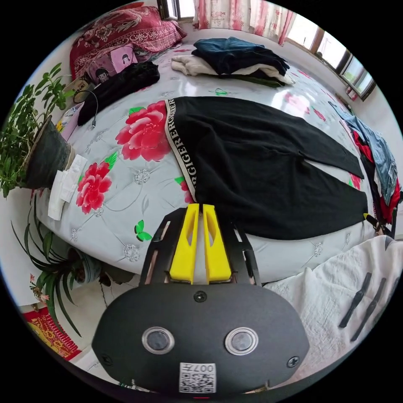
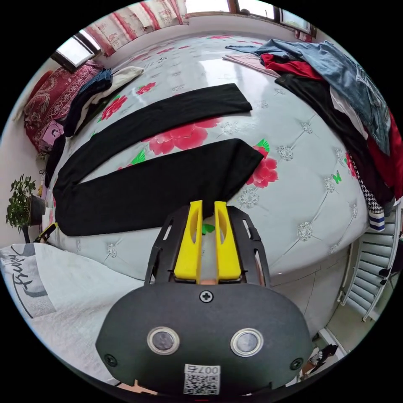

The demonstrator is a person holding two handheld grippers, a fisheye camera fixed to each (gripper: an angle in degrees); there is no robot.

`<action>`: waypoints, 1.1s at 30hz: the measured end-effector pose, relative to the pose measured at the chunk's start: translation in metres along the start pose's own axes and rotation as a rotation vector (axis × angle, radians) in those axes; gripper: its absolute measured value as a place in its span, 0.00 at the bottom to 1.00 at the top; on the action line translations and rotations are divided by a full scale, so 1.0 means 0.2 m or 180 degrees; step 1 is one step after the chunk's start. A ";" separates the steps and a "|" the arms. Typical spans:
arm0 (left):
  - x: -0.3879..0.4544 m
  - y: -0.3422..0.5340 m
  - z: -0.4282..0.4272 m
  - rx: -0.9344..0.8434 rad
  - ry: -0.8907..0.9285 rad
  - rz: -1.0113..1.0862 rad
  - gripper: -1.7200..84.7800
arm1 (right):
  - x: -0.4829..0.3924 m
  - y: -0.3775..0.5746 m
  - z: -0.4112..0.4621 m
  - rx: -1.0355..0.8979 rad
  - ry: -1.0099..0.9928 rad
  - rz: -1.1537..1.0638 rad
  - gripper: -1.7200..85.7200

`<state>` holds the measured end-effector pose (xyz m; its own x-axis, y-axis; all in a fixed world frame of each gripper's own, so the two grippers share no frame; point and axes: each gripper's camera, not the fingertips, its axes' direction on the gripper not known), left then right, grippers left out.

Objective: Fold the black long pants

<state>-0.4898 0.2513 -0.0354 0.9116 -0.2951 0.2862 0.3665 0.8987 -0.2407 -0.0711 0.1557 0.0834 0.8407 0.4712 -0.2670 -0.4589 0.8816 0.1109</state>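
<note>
- I see the black pants [image 1: 268,168] lying flat on the flowered bed [image 1: 126,180], waistband toward 9 o'clock in the left gripper view, two legs spreading apart toward 3 o'clock.
- My left gripper [image 1: 200,210] hangs above the bed's near edge, just short of the waistband corner; its two yellow jaws stand almost together with a thin slit between them, gripping nothing.
- My right gripper [image 2: 208,208] sits above the near edge by the cuff of the nearer leg; its jaws leave a narrow gap with bedcover showing through, and they hold nothing.
- In the right gripper view the pants [image 2: 155,184] run from 9 o'clock toward 2 o'clock, and bare bedcover lies between the two legs and past the cuffs toward 3 o'clock.
- The left gripper view gives me one stack of folded clothes [image 1: 235,58] at 12 o'clock, one red pillow [image 1: 126,29] at 11, and two potted plants [image 1: 37,142] at 9 and 8, off the bed's edge.
- The right gripper view gives me one loose heap of clothes [image 2: 348,105] at 2 o'clock, spilling over the bed's far side, and floor tiles [image 2: 310,289] at 4.
- White fabric [image 2: 71,310] crowds the near side at 8 o'clock in that view.
</note>
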 end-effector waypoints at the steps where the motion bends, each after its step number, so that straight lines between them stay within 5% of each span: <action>1: -0.01 0.00 -0.01 0.0025 0.0036 -0.0030 0.02 | -0.01 0.00 -0.02 0.0065 -0.0032 -0.0039 0.05; 16: -0.06 -0.30 -0.53 0.0654 -0.0091 0.0202 0.01 | -0.07 -0.13 -0.45 0.0756 -0.0515 -0.0211 0.02; 33: 0.04 -1.34 0.14 -0.0157 -0.0275 -0.0304 0.01 | -0.40 -1.04 -0.21 0.0459 -0.0152 -0.0277 0.07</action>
<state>-0.5856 0.0179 0.0579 0.8535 -0.3477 0.3882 0.4616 0.8502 -0.2533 -0.0554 -0.0679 0.0414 0.8896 0.3908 -0.2363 -0.3407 0.9125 0.2265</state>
